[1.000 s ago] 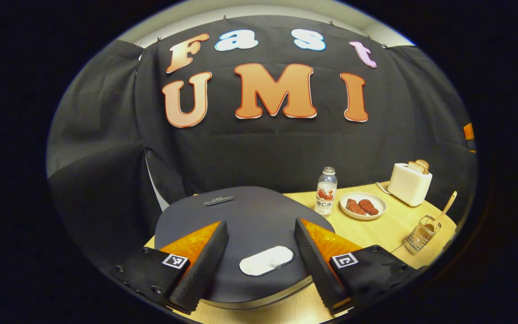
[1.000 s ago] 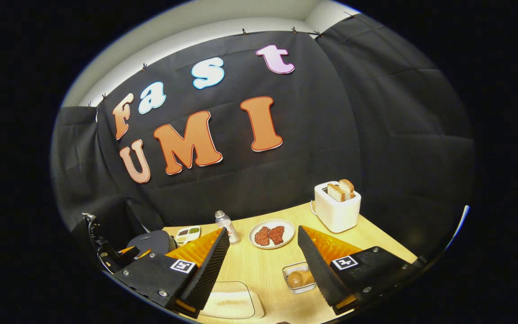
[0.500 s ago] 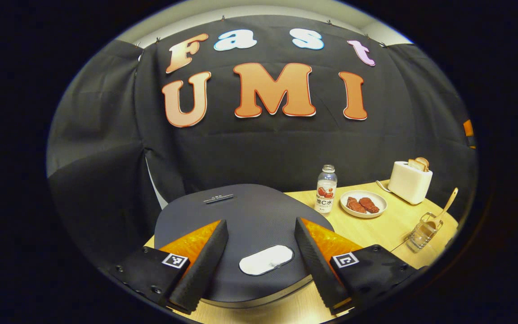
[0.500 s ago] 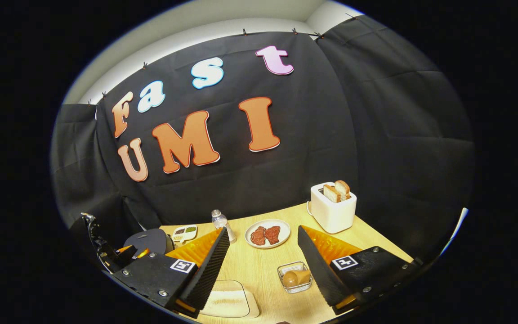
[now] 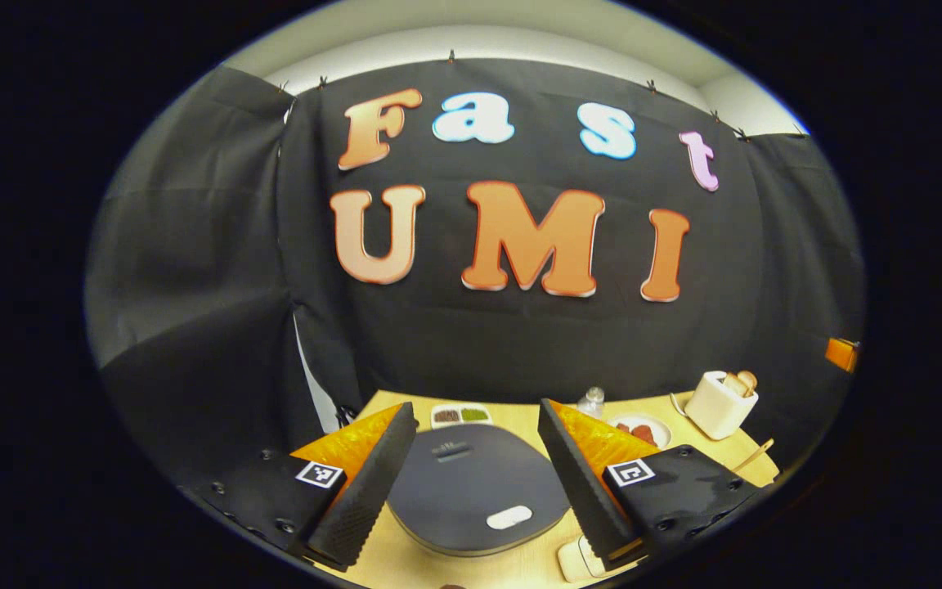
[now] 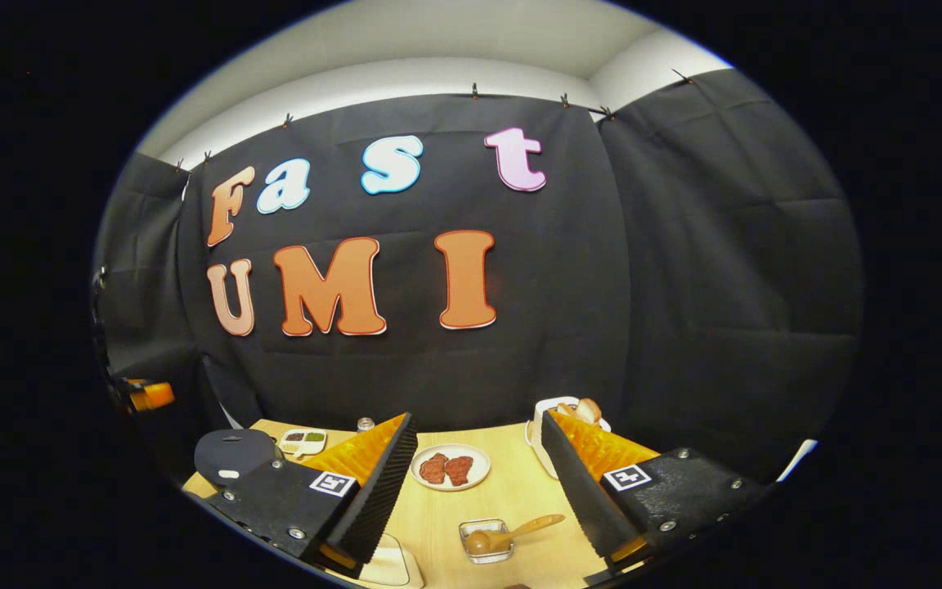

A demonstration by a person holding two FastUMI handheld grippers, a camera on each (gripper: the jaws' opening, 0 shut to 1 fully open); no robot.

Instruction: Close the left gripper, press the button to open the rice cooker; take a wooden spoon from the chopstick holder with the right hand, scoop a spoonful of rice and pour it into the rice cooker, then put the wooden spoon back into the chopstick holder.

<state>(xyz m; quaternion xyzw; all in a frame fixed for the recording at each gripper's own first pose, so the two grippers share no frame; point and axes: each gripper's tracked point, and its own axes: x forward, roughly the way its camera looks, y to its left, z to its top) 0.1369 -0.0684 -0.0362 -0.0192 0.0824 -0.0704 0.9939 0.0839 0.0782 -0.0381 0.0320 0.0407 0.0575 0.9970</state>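
Left claw (image 5: 475, 458) hangs released above my closed rice cooker (image 5: 479, 499), its button (image 5: 509, 517) at 6 o'clock, pale wooden counter (image 5: 536, 417) beneath, black cloth behind. Right claw (image 6: 479, 474) also released; wooden spoon (image 6: 512, 532) lies in the chopstick holder (image 6: 486, 541) at 6 o'clock.

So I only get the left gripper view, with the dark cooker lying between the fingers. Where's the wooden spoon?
Observer: In the right gripper view the spoon lies in a small glass holder, bowl end inside and handle sticking out to the right.
Operator: Is the other gripper holding it?
Observer: No. The right gripper is open. The spoon shows between its fingers and touches neither.
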